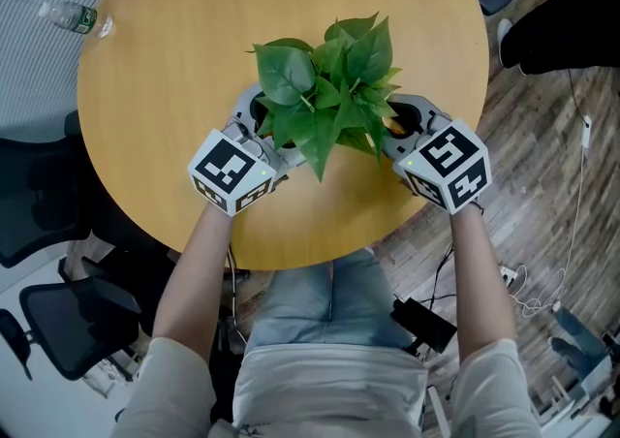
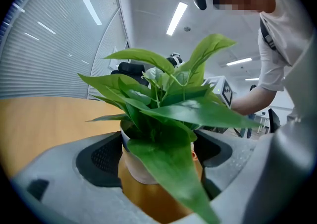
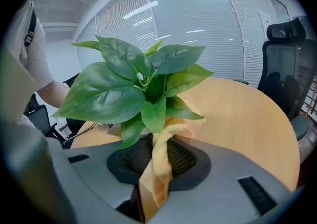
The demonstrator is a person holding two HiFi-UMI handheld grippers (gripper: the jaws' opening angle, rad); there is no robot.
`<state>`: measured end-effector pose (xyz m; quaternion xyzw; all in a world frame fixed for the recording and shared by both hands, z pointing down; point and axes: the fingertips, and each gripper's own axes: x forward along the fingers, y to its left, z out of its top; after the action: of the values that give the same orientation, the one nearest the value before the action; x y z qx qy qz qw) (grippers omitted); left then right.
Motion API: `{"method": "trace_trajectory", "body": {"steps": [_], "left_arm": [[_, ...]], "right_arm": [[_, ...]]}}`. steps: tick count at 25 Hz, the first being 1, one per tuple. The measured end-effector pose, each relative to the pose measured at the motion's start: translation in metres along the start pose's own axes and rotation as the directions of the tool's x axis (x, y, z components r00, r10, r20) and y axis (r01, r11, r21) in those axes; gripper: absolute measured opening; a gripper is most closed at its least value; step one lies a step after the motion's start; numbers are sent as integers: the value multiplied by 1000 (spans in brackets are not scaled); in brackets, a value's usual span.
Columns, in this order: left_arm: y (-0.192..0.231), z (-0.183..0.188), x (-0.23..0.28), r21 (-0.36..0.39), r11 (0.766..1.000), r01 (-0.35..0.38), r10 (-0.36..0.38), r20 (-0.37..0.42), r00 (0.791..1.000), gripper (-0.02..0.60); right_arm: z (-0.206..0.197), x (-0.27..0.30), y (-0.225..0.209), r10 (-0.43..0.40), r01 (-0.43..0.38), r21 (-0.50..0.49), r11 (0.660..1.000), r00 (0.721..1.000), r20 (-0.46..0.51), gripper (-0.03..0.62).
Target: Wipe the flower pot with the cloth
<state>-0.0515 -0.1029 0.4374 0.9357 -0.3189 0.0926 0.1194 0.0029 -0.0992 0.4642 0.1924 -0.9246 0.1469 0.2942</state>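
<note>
A leafy green plant stands near the front of the round wooden table. Its leaves hide the pot in the head view. The white flower pot sits between the jaws of my left gripper, which hold it from the left side. My right gripper is at the plant's right side. It is shut on a twisted yellow cloth that reaches up under the leaves against the pot. A bit of that cloth shows behind the pot in the left gripper view.
A plastic bottle lies at the table's far left edge. Black office chairs stand on the floor to the left, and another chair is beyond the table. Cables and a dark bag are on the floor to the right.
</note>
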Motion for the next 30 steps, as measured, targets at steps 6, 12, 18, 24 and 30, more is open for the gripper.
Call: {"method": "trace_trajectory", "body": {"steps": [6, 12, 18, 24, 30], "left_arm": [[1, -2, 2, -21, 998, -58, 58, -4, 998, 462], [0, -3, 3, -40, 993, -115, 115, -9, 993, 462], [-3, -3, 4, -59, 984, -171, 170, -11, 985, 462], [-2, -3, 4, -78, 970, -230, 230, -12, 973, 462], [-3, -3, 5, -95, 955, -283, 282, -17, 959, 462]], "right_arm": [[-2, 0, 1, 2, -2, 8, 1000, 1000, 1, 84], [-4, -1, 3, 3, -3, 16, 1000, 1000, 6, 84], [-6, -5, 6, 1, -1, 35, 999, 1000, 17, 84], [-5, -4, 6, -1, 0, 44, 999, 1000, 21, 84], [-7, -7, 9, 2, -3, 51, 999, 1000, 26, 84]]}}
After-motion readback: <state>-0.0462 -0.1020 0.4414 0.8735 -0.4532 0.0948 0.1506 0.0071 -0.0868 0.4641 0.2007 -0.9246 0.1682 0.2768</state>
